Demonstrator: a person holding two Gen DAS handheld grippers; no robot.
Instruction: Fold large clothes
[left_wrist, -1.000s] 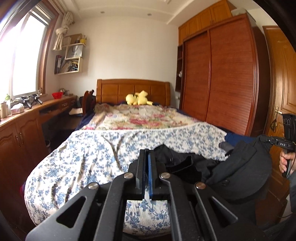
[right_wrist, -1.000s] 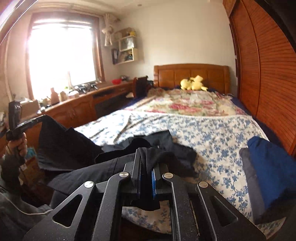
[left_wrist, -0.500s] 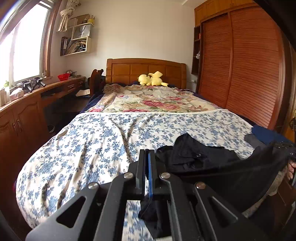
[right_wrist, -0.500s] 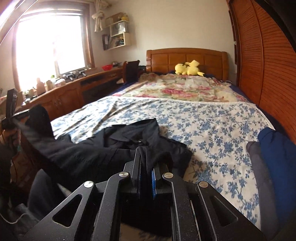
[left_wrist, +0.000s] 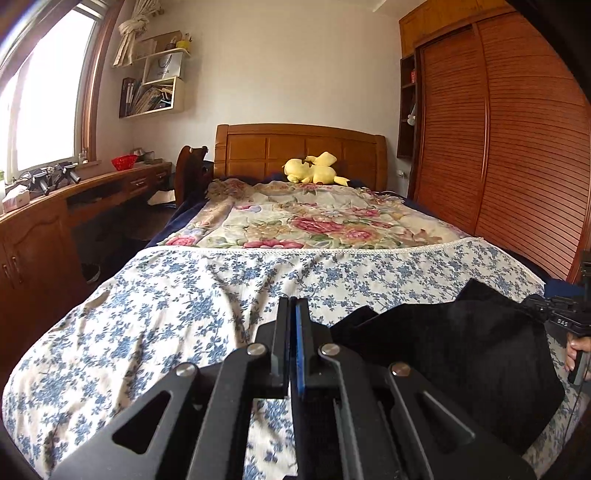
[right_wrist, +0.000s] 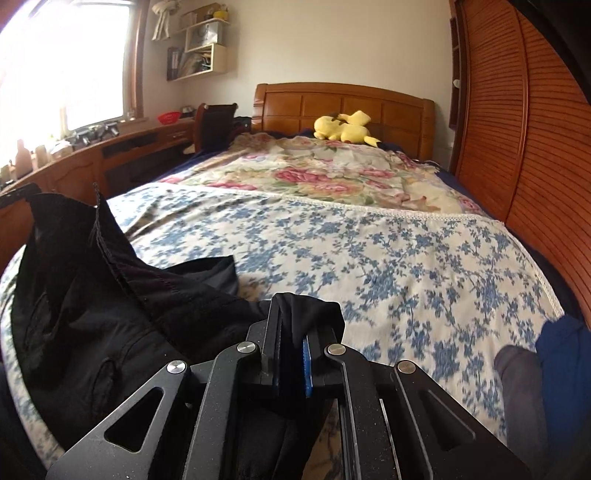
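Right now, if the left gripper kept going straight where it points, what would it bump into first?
Most likely the blue-flowered sheet on the bed; the left gripper tilts down toward bare sheet, with the black garment off to its right. Depth is uncertain.

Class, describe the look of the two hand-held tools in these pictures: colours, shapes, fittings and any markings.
Both the left tool and the right tool are matt black, with angular linkage arms that have triangular cut-outs and silver round pivot screws. Each carries a blue pad on one finger. Seen from the left wrist, the right tool's body shows small white lettering, too small to read surely.
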